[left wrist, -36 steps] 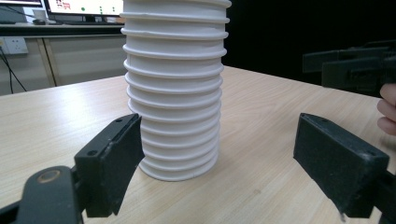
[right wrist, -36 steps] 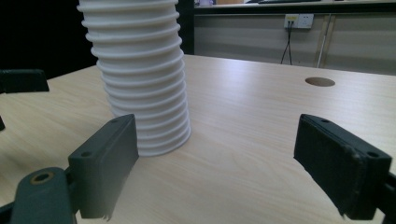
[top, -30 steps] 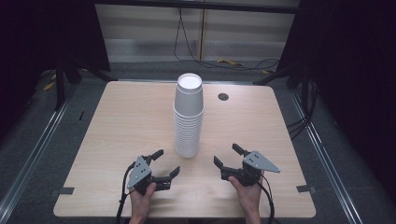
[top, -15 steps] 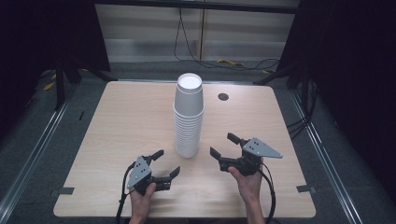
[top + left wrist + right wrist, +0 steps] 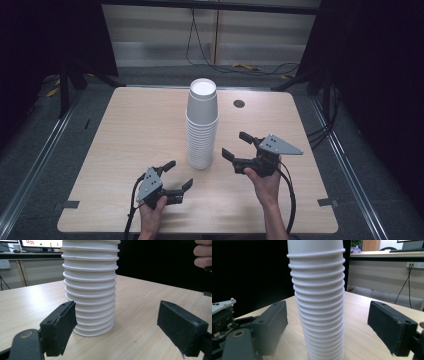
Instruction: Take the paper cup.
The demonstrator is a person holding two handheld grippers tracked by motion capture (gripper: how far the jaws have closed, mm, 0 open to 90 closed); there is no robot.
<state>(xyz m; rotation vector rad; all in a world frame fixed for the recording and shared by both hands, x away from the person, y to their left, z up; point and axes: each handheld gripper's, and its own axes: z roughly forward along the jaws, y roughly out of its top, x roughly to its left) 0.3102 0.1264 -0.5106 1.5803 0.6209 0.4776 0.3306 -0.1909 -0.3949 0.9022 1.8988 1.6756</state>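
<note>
A light wooden table (image 5: pixel 125 135) stands on a grey floor, with a small dark round hole (image 5: pixel 239 104) near its far edge. Two bits of grey tape (image 5: pixel 67 205) mark its near corners. Black cables (image 5: pixel 200 47) hang down the pale wall behind. A monitor (image 5: pixel 41 243) and a wall socket (image 5: pixel 413 264) show in the background

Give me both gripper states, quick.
Left gripper: open, holding nothing, short of the cup stack.
Right gripper: open, holding nothing, beside the stack.
</note>
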